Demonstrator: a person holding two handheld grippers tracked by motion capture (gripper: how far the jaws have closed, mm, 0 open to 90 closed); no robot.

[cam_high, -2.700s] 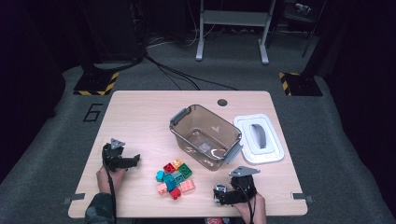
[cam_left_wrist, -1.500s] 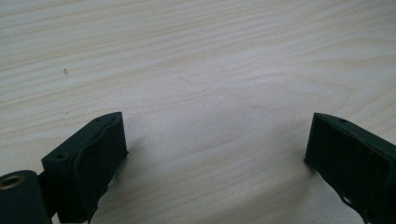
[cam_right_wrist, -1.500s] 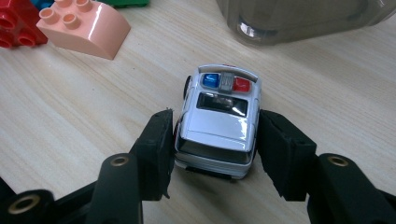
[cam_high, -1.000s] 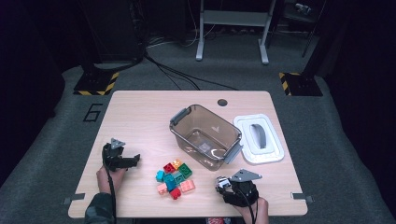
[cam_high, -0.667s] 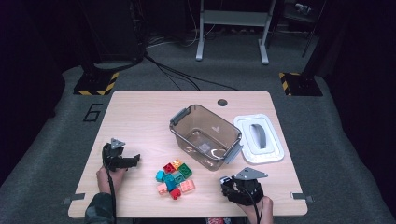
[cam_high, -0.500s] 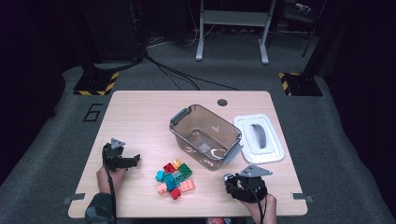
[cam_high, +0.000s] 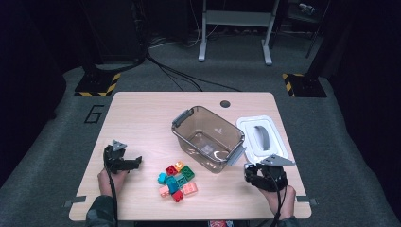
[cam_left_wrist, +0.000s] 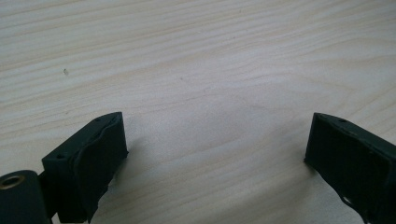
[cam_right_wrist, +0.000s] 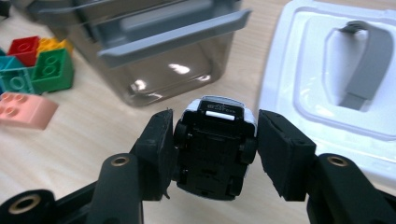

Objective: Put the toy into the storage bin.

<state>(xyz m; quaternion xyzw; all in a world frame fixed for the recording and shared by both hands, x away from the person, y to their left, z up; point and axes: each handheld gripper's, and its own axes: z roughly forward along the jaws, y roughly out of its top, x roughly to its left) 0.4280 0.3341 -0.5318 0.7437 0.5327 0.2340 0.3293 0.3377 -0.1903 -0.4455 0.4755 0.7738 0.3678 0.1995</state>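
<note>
Now my right gripper squeezes a little toy car between its two fingers, its underside facing up, just in front of the clear bin and beside the white lid. My left gripper hangs open over the bare table.

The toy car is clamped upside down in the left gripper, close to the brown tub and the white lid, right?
Not quite: the right gripper clamps the toy car, as the right gripper view shows. The left gripper stands open over bare table. The car is indeed underside up, near the brown tub and the white lid.
</note>
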